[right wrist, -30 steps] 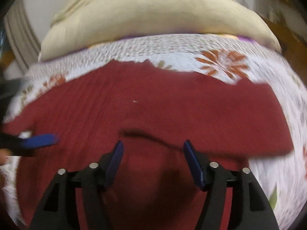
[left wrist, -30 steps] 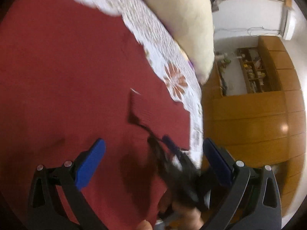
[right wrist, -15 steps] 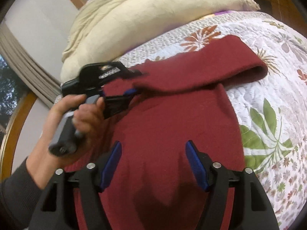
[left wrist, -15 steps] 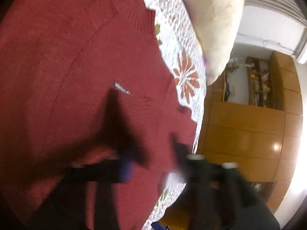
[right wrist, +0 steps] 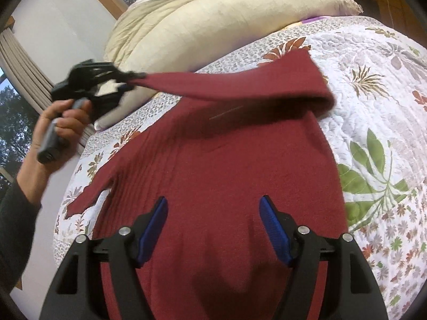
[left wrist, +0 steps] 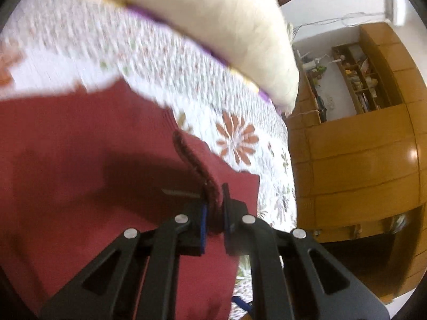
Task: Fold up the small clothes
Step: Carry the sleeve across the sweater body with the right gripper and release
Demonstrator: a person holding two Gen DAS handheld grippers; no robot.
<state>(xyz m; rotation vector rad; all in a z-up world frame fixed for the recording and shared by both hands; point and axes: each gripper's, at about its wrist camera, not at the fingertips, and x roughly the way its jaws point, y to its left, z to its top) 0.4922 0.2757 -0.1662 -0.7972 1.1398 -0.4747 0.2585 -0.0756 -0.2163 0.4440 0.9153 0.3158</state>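
A floral quilt (right wrist: 379, 85) is covering the bed, and a cream duvet (right wrist: 213, 26) is lying heaped along its far edge. Spread on the quilt, near the duvet, a dark red sweater (right wrist: 226, 186) is lying flat with one sleeve stretched out and the other sleeve (right wrist: 240, 85) being lifted across its body. The left gripper (left wrist: 214, 208), held in a hand (right wrist: 61, 122), is pinching that sleeve's cuff between nearly closed jaws. The right gripper (right wrist: 213, 224) is hovering over the sweater's lower body, jaws spread wide, gripping nothing. The sleeve fold seems to be under way; next, the cuff probably needs laying flat on the sweater's chest and releasing.
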